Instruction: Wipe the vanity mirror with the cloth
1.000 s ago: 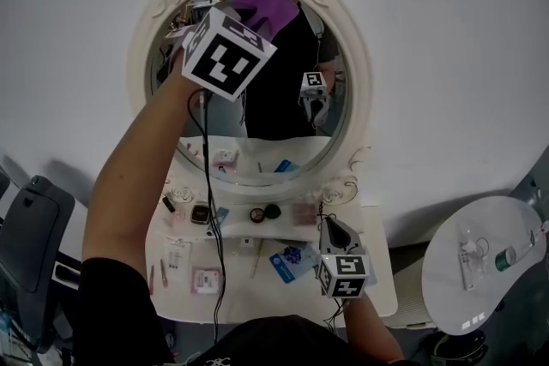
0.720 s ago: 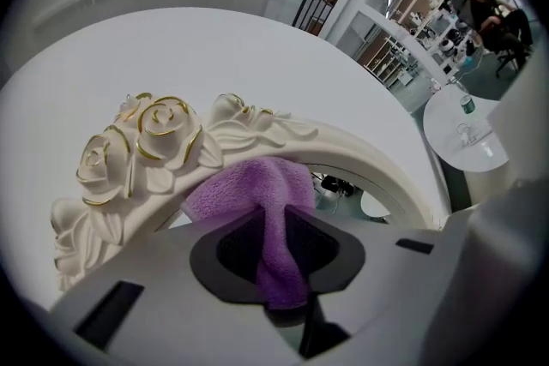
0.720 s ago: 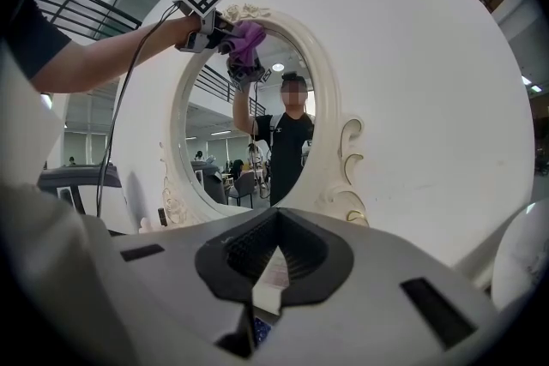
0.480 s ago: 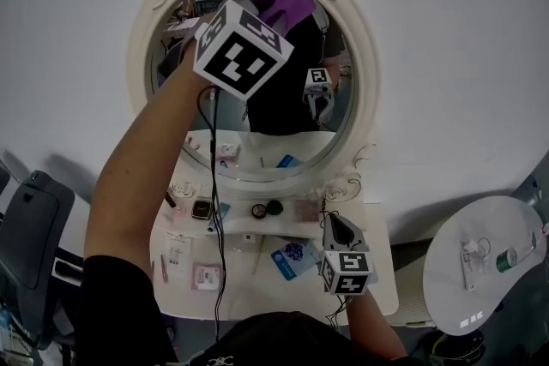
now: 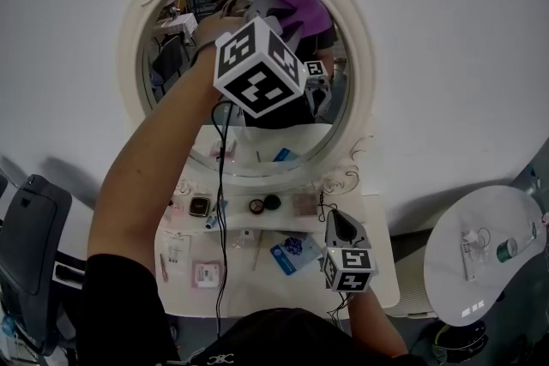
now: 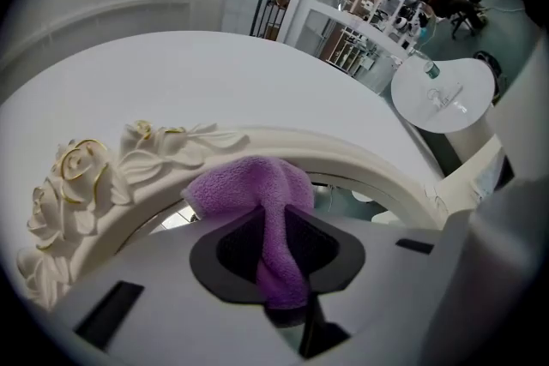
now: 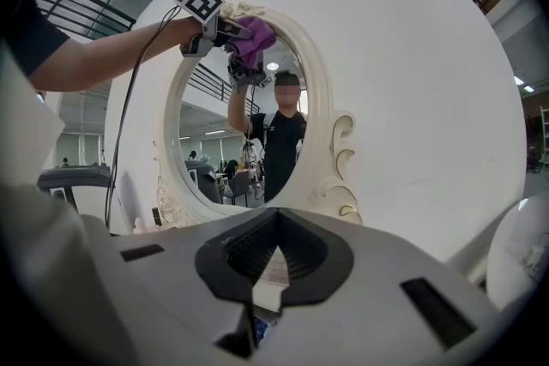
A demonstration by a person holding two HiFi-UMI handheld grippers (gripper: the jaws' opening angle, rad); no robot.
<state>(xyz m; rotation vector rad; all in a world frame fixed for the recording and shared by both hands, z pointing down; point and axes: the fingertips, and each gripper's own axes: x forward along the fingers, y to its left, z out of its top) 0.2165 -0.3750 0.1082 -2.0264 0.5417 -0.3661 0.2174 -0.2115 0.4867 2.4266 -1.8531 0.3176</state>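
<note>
The oval vanity mirror in its white rose-carved frame stands on the wall above a small white table. My left gripper is raised to the upper right of the glass and is shut on the purple cloth. In the left gripper view the cloth bulges out of the jaws against the frame's top arc, beside the carved roses. The right gripper view shows the cloth high on the mirror. My right gripper hangs low over the table, shut, holding nothing.
The vanity table carries small things: a blue packet, a pink card, round pots and a watch. A round white side table stands at the right, a black chair at the left.
My left gripper has carried the cloth to the right along the top of the mirror. The right gripper has stayed over the table.
</note>
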